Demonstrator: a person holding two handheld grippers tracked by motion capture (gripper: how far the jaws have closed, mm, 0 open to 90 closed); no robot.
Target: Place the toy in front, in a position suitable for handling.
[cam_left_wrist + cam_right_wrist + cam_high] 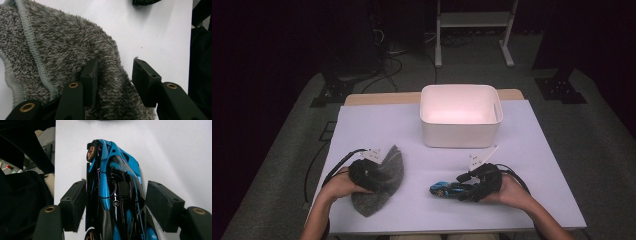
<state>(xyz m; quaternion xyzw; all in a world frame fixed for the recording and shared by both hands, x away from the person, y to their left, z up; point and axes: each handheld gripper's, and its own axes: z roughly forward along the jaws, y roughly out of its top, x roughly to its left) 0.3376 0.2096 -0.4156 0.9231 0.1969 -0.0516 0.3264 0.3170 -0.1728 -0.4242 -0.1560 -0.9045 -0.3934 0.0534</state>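
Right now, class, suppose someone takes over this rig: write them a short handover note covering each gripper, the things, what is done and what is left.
Left gripper: open, jaws astride a fold of the grey fuzzy cloth near the table's front left.
Right gripper: open around the blue toy car; one pad sits close against its side, the other is clear.
White bin: at the back, looks empty.
Done: nothing binned.
Left, probably: cloth and car into the bin.

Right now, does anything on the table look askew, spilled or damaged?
Nothing stands out. The grey fleece cloth lies rumpled, the blue toy car sits intact on its wheels, and the white bin stands upright.
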